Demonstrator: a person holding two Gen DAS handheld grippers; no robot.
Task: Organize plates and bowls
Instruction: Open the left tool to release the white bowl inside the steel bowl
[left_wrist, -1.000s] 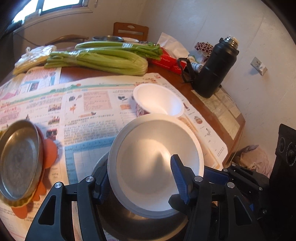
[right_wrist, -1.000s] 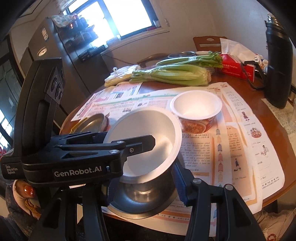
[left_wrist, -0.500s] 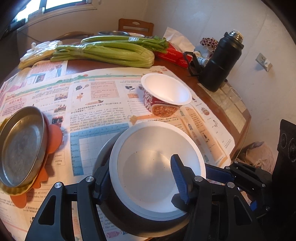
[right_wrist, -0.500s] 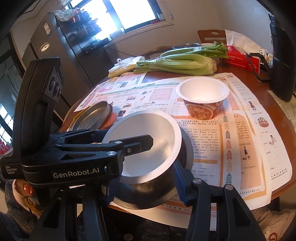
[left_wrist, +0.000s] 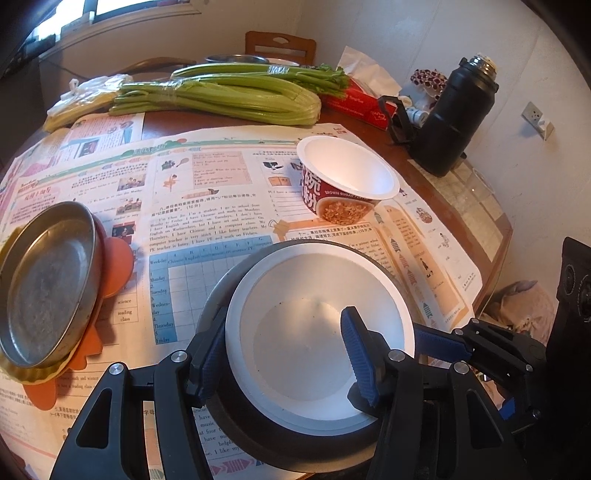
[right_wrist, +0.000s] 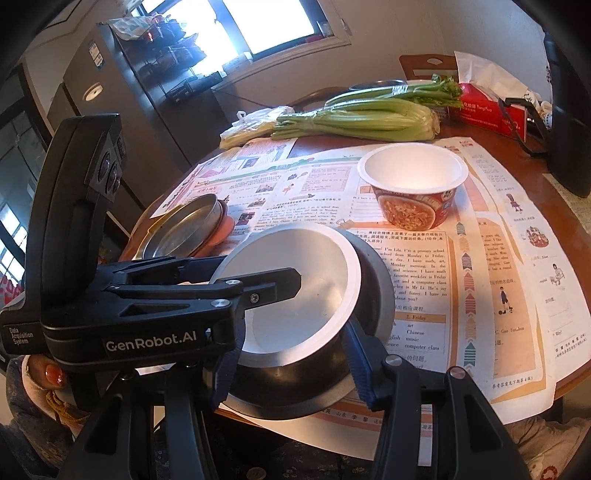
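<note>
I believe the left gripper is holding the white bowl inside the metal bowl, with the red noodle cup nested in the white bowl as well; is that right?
Not quite. The noodle cup is not nested; it stands apart on the newspaper, beyond the stack, as the left wrist view shows. The left gripper does hold the white bowl inside the metal bowl.

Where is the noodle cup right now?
The noodle cup stands upright on the newspaper, right of centre in the left wrist view, beyond the white bowl and in front of the celery.
</note>
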